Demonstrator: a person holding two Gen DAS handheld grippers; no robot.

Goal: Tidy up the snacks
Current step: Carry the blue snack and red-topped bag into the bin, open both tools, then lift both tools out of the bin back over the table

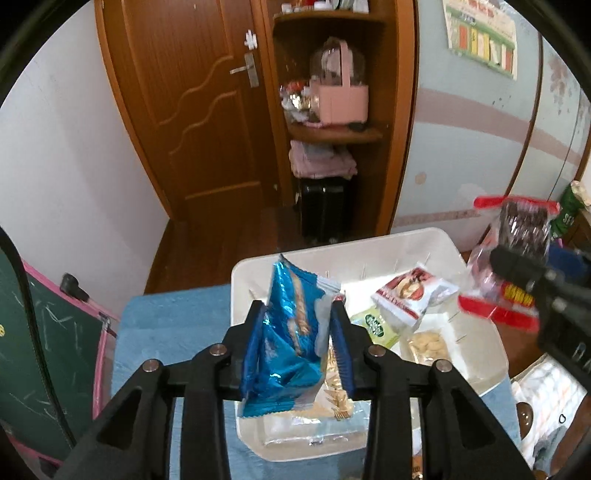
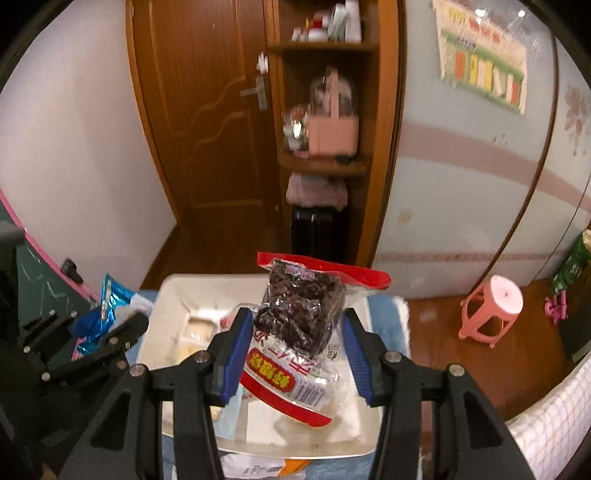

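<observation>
Setting: a lived-in room of a home.

A brown wooden door [image 1: 199, 110] with a lever handle stands just left of a built-in corner shelf [image 1: 332, 133], which holds a pink basket [image 1: 341, 99], folded pink cloth and, lowest, a dark suitcase [image 1: 325, 210]. Right of the shelf: a pale wall bearing a coloured chart [image 1: 480, 33]. Further right, a pink plastic stool [image 2: 493, 310] on wooden flooring.

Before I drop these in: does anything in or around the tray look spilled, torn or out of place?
Nothing looks spilled or torn. The white tray sits on the blue cloth with packets loose inside. The blue packet and the red-edged packet hang over it, each between a gripper's fingers.
</observation>
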